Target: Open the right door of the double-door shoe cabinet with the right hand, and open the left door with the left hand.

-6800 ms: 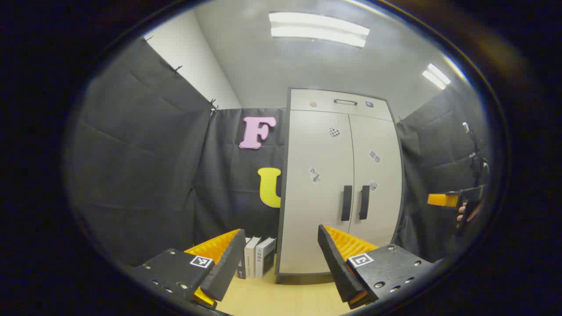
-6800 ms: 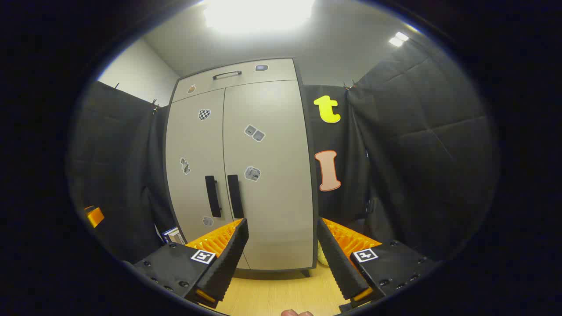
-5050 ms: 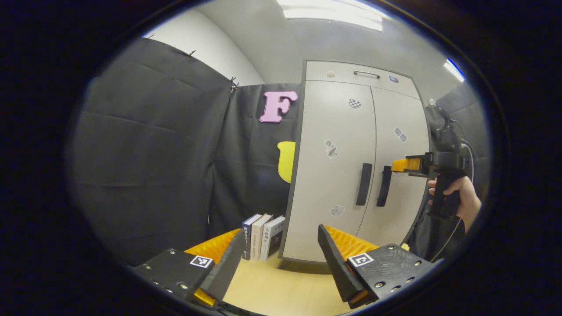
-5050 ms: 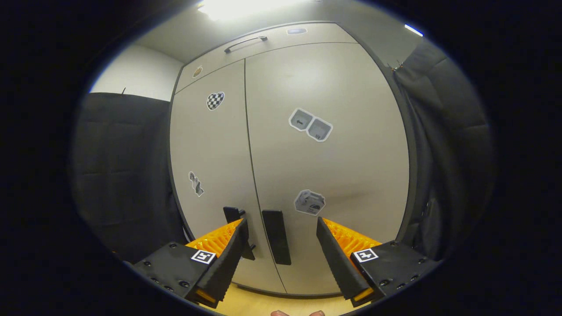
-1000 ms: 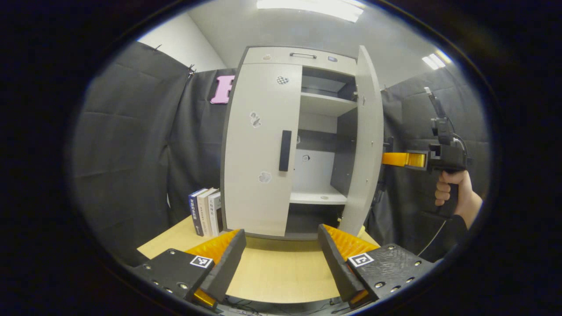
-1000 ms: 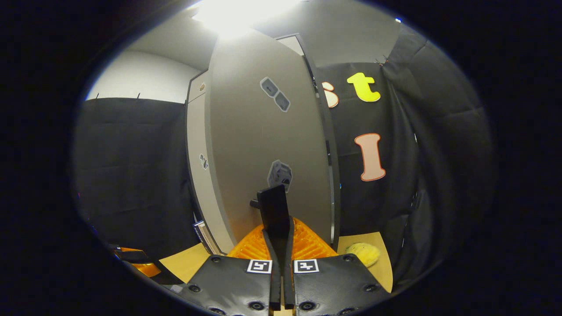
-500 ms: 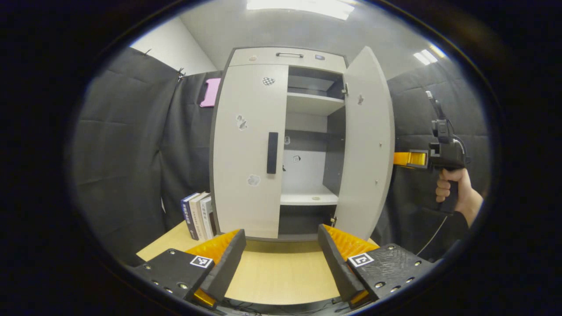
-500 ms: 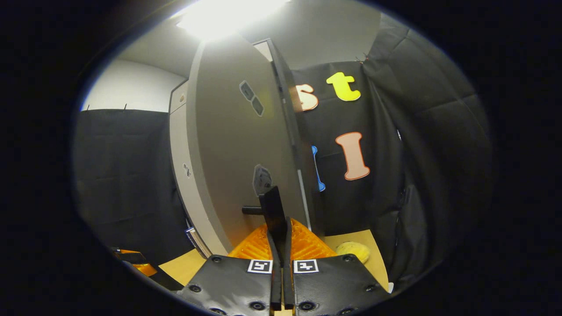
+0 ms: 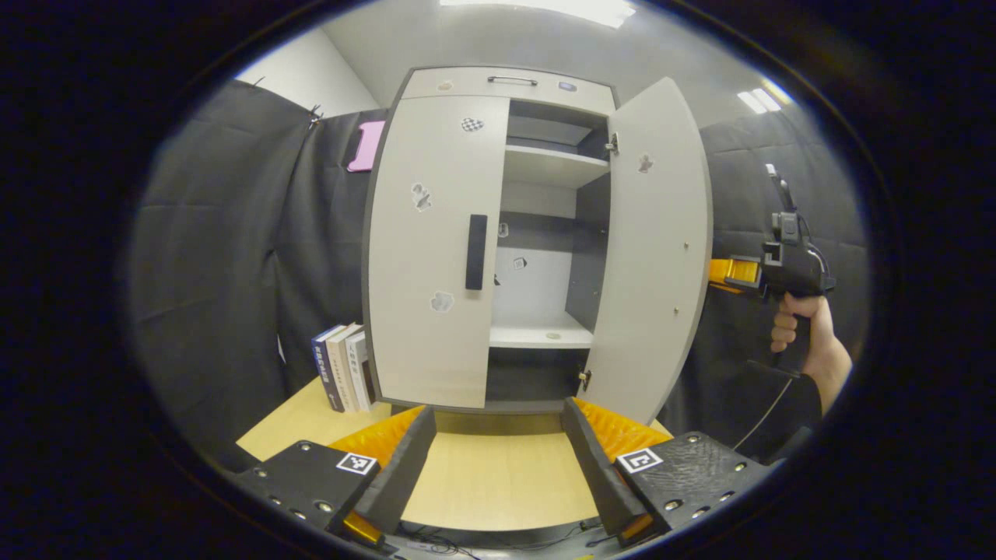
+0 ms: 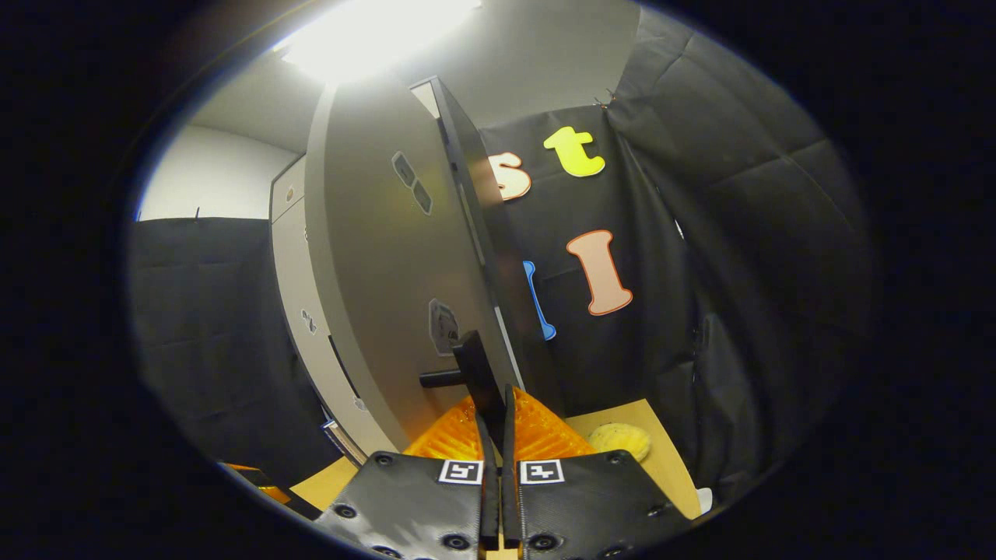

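My right gripper (image 10: 496, 412) is clamped on the black handle (image 10: 476, 377) of the right door (image 9: 652, 249), which stands swung well out from the shoe cabinet (image 9: 498, 82), so my main worry is that the fingers pinch only the lower end of that handle and could slide off if I pull at an angle to the door's arc. Pushing the door much farther could also strain the hinge or press it into the black cloth on the right. The left door (image 9: 432, 249) is shut, its handle (image 9: 475, 252) untouched, and I judge that half of the job is yet to do. If I reach in carelessly I could knock the books (image 9: 341, 365) standing just left of the cabinet. In the left gripper view the hand (image 9: 797, 330) holding the right gripper sits far right, wrist upright, tool level toward the door. My left gripper (image 9: 496, 459) hangs low over the table (image 9: 490, 482), fingers wide apart, pointed at the cabinet's base, well short of its handle.
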The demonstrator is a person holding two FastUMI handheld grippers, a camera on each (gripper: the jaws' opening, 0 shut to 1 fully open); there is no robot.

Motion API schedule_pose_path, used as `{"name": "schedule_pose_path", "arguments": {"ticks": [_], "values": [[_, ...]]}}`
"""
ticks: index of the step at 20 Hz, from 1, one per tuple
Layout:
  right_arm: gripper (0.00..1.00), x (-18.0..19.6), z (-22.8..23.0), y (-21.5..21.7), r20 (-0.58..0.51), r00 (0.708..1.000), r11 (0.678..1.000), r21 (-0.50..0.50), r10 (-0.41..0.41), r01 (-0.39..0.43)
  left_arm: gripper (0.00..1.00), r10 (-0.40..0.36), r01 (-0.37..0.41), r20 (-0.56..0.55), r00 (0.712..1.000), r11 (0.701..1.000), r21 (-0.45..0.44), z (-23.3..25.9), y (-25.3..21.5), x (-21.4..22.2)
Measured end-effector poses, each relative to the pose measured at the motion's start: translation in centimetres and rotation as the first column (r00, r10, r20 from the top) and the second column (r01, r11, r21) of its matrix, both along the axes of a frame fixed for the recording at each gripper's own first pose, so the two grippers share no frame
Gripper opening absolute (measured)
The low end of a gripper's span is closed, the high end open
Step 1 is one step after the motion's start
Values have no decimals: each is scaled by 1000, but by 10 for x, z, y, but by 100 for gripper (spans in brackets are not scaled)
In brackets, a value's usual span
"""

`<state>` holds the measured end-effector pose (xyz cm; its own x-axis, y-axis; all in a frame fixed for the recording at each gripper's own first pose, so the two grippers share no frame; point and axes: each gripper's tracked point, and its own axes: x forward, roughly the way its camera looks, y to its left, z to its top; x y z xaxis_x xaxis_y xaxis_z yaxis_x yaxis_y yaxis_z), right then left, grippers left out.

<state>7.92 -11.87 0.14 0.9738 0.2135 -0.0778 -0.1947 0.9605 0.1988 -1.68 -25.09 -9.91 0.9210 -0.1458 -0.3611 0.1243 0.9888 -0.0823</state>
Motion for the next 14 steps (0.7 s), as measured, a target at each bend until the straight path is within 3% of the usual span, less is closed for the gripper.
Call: {"name": "schedule_pose_path", "arguments": {"ticks": [14], "values": [[3, -24, -8, -2, -67, 985, 986, -41, -161, 159, 96, -27, 28, 11, 1000, 996, -82, -20, 72, 50]]}}
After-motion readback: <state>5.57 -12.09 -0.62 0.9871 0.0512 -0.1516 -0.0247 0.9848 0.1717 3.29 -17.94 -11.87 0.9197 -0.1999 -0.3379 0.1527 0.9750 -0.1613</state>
